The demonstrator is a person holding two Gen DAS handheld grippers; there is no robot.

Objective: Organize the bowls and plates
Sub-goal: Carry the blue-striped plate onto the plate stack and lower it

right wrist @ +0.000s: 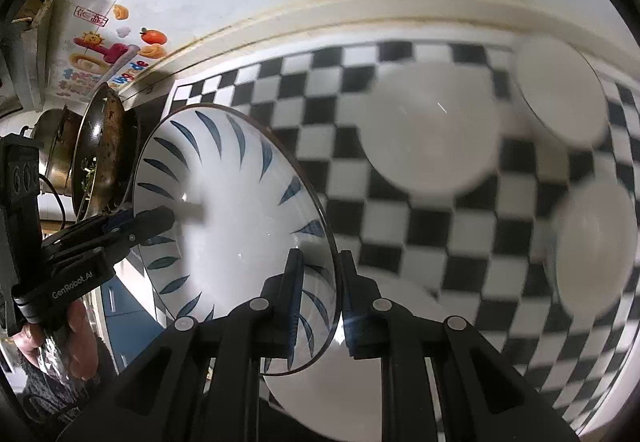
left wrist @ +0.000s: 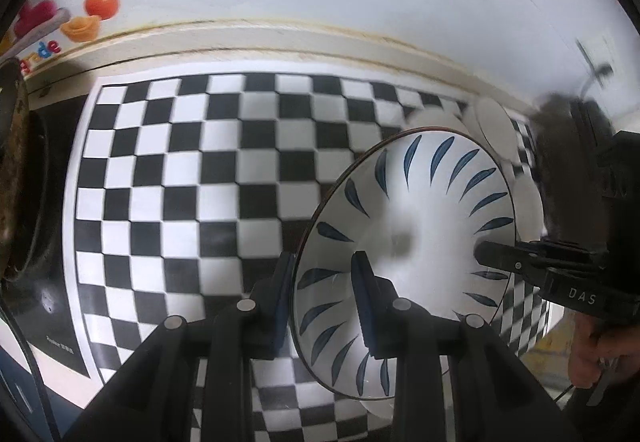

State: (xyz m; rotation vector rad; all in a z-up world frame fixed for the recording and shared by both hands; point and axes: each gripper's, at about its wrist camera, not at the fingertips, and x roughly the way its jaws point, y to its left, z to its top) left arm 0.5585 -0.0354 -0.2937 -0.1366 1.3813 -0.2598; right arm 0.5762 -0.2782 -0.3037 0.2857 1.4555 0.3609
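Observation:
A white bowl with blue leaf marks [left wrist: 420, 226] is held above the checkered mat, gripped on opposite rims by both grippers. My left gripper [left wrist: 326, 294] is shut on its near-left rim, one finger inside, one outside. My right gripper [right wrist: 320, 282] is shut on the bowl's [right wrist: 232, 226] other rim. Each gripper shows in the other's view, the right one [left wrist: 500, 254] and the left one [right wrist: 160, 222]. A white plate [right wrist: 432, 130], a smaller white dish [right wrist: 560, 90] and a white bowl [right wrist: 592, 246] sit on the mat.
The black-and-white checkered mat [left wrist: 192, 170] covers the counter up to a cream wall ledge [left wrist: 280, 38]. A dirty pan [right wrist: 104, 146] and a metal pot [right wrist: 56, 146] stand at the left. Another white dish [right wrist: 352, 394] lies under the held bowl.

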